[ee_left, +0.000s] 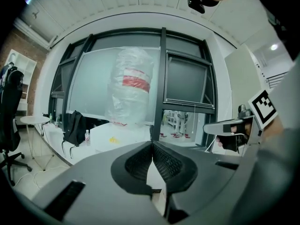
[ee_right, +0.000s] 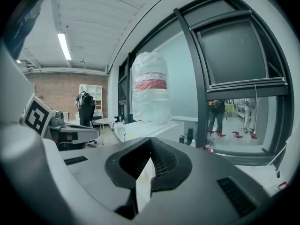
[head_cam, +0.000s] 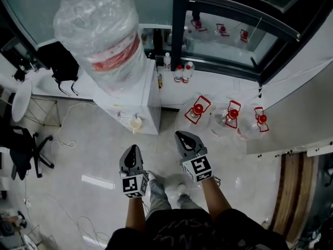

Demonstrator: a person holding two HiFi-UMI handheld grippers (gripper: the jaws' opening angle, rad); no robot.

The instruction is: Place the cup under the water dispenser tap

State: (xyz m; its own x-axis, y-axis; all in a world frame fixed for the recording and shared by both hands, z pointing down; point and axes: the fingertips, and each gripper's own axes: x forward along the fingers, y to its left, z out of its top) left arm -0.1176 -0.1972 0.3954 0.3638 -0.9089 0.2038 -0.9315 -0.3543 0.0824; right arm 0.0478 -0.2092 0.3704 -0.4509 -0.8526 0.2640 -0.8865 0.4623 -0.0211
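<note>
A white water dispenser [head_cam: 144, 90] stands by the window with a large plastic-wrapped bottle [head_cam: 101, 30] on top. A pale cup [head_cam: 136, 122] sits at the dispenser's front, below its taps. My left gripper [head_cam: 133, 148] hangs in the air in front of the dispenser, jaws shut and empty. My right gripper [head_cam: 180, 135] is beside it to the right, also shut with nothing in it. The left gripper view shows the closed tips [ee_left: 153, 144] against the wrapped bottle [ee_left: 131, 86]. The right gripper [ee_right: 150, 140] points past the bottle [ee_right: 151, 88].
Three clear water jugs with red handles [head_cam: 196, 110] lie on the floor to the right of the dispenser. Small bottles [head_cam: 182, 73] stand on the window ledge. A black backpack [head_cam: 62, 61], a round white table [head_cam: 21, 100] and an office chair [head_cam: 23, 147] are at left. Cables trail over the floor.
</note>
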